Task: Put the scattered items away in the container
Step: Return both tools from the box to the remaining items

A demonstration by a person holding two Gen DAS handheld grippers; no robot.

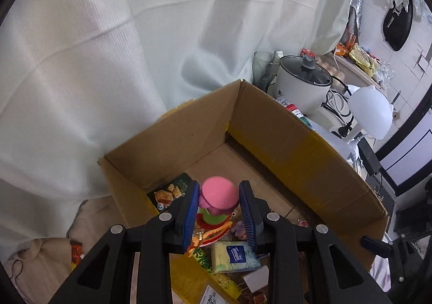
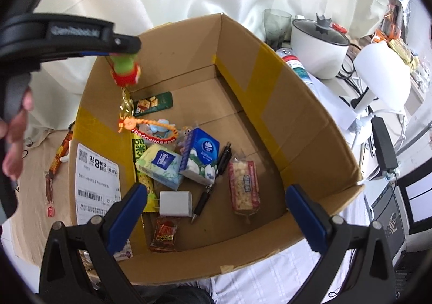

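My left gripper [image 1: 218,193] is shut on a plush toy charm [image 1: 218,196] with a pink top and green and red body, held above the cardboard box [image 1: 297,147]. In the right wrist view the charm [image 2: 125,69] hangs from that gripper [image 2: 121,54] over the box's left wall, its orange cord and ring dangling inside. My right gripper [image 2: 216,212] is open and empty above the box's [image 2: 310,125] near edge. Inside lie tissue packs [image 2: 162,166], a blue carton [image 2: 201,155], a pen [image 2: 213,185], snack packs [image 2: 244,188] and a white charger [image 2: 175,202].
A white curtain hangs behind the box. A rice cooker [image 2: 318,44], a glass [image 2: 275,23], a white lamp [image 2: 383,74] and cables stand to the right. Snack bars [image 2: 58,161] lie on the beige cloth left of the box.
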